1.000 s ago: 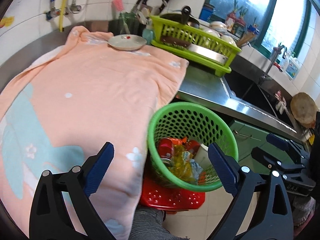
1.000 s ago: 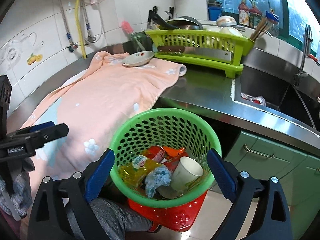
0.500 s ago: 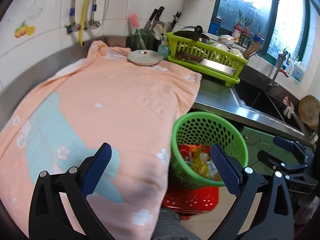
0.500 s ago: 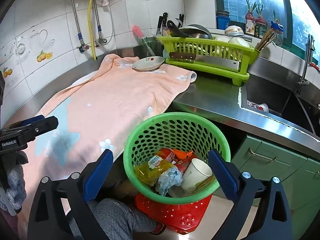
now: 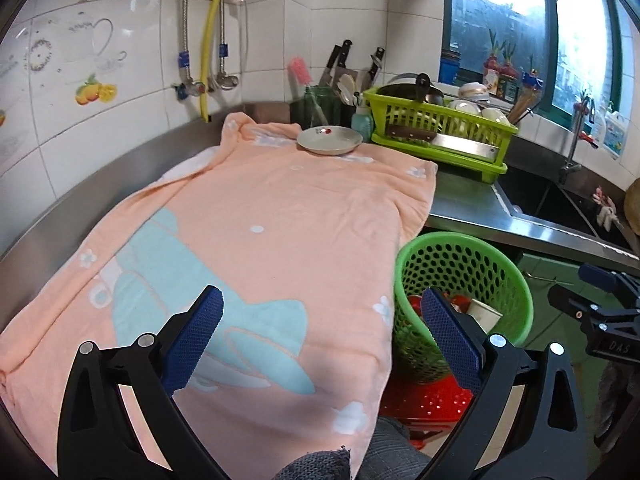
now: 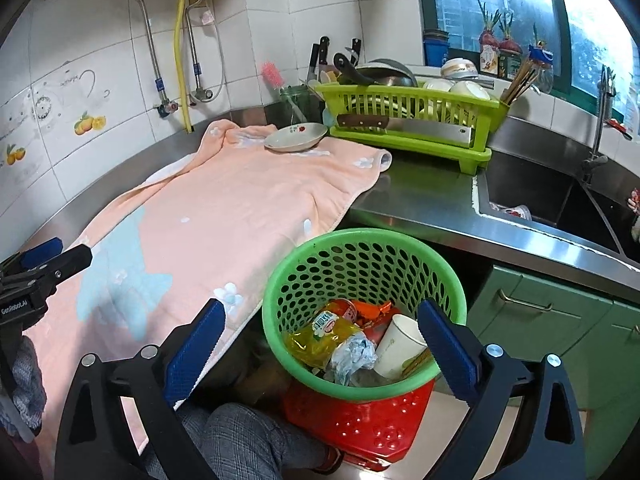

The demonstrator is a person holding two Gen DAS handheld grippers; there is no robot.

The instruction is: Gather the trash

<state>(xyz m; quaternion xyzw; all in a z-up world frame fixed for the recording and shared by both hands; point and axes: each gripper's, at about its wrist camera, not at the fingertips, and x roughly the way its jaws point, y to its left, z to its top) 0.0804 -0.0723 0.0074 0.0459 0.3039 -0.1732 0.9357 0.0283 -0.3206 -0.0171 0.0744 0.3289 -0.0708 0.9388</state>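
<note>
- Green perforated waste basket (image 6: 364, 276) is sitting lower and further right in the left wrist view than a second ago; the left gripper (image 5: 322, 338) is now hovering over the peach towel (image 5: 256, 232) rather than over the basket rim.
- In the right wrist view the basket is also appearing further right and lower than before, as the right gripper (image 6: 320, 346) is pulling back and up from it.
- Both grippers are being held with their blue-padded fingers (image 6: 198, 344) wide apart, gripping nothing.
- Trash is lying inside the basket: a yellow packet (image 6: 320, 338) with a green-and-white label whose characters are too small to read, a red can (image 6: 346, 310), an orange wrapper (image 6: 374, 310), a crumpled bluish tissue (image 6: 354, 360) and a white paper cup (image 6: 400, 346) leaning against the wall.
- The basket is standing on a red plastic stool (image 6: 368, 420), just beside the hanging towel edge and below the steel counter (image 6: 424, 208).
- White lettering "GenRobot.AI" is showing on the left gripper's body at the left edge of the right wrist view; "DAS" is showing on the right gripper's body in the left wrist view.
- A shallow dish (image 5: 330, 141) is resting on the far end of the towel, next to the lime dish rack (image 5: 440, 140).
</note>
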